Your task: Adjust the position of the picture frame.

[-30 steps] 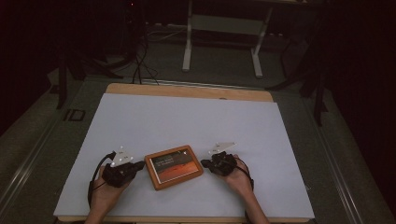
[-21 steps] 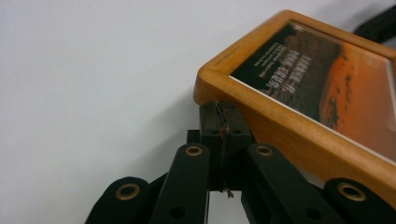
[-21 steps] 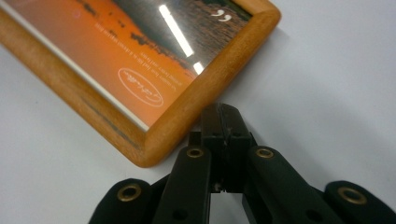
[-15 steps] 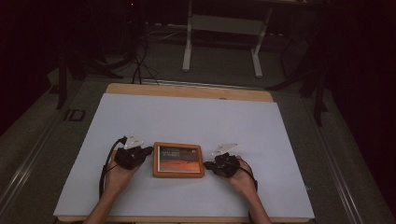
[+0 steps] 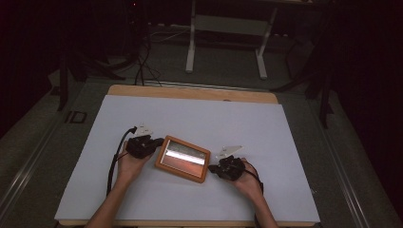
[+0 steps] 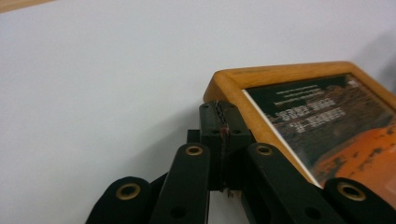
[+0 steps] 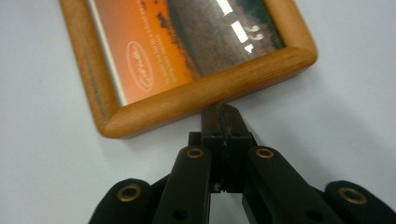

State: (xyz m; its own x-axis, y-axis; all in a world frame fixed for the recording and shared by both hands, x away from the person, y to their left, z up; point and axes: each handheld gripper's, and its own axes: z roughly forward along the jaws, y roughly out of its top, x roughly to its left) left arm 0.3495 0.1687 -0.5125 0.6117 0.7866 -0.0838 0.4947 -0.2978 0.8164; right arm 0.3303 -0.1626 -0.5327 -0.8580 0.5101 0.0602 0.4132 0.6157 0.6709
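Note:
A wooden picture frame with an orange and dark print lies flat on the white table cover, its right end turned toward the near edge. My left gripper is shut, its tips against the frame's left edge. In the left gripper view the closed jaws touch the wooden rim just below its rounded corner. My right gripper is shut too, its tips butting the frame's right edge. The right gripper view has the closed jaws pressed to the rim. Neither gripper holds anything.
The wooden tabletop sticks out beyond the cover at the far edge. Beyond the table, on the dark floor, stand a metal stand and loose cables. The person's hands and forearms come in from the near edge.
The frame has turned clockwise, from right end tilted away to right end tilted toward me. My left gripper pushed forward and to the right along with it; the right gripper stayed almost in place.

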